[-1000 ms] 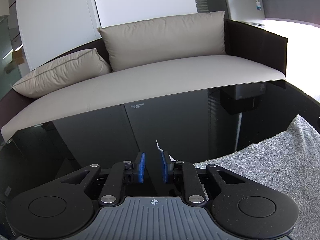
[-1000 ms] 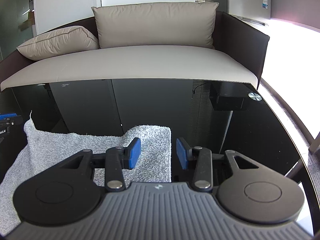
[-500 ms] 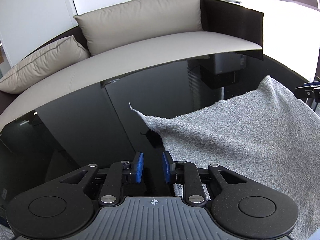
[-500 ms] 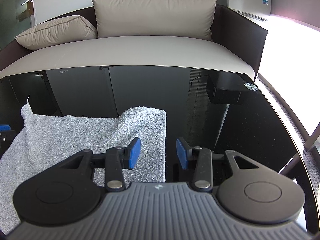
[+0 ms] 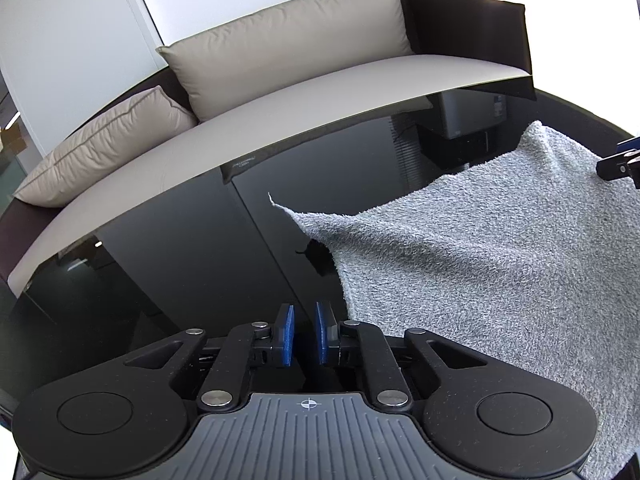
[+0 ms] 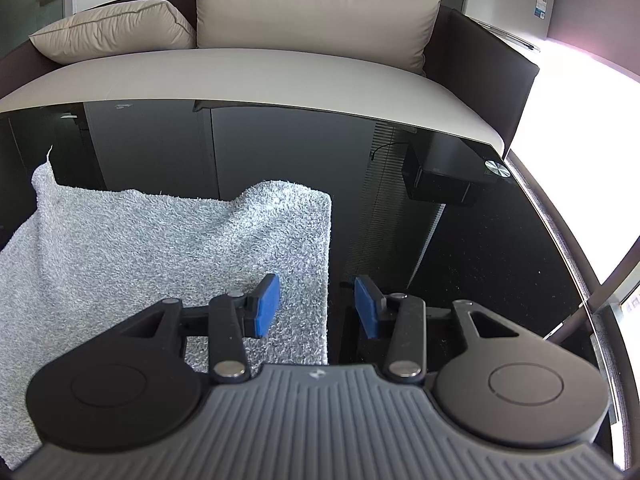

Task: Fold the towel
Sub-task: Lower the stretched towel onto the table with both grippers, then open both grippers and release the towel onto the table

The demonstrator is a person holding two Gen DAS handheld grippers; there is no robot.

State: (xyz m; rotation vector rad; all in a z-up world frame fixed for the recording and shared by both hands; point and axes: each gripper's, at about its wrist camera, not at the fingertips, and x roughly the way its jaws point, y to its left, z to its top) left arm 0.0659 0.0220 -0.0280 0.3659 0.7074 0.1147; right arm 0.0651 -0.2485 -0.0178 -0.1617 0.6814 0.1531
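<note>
Having risen clear: towel (image 5: 500,264) corner.

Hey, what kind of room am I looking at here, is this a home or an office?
Probably an office lounge or break area: a cushioned sofa behind a glossy black table, glass partitions at the left, and what looks like a small fridge in the corner.

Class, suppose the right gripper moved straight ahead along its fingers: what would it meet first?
Probably the black table. The right gripper is open over the towel's right edge; how high is unclear.
</note>
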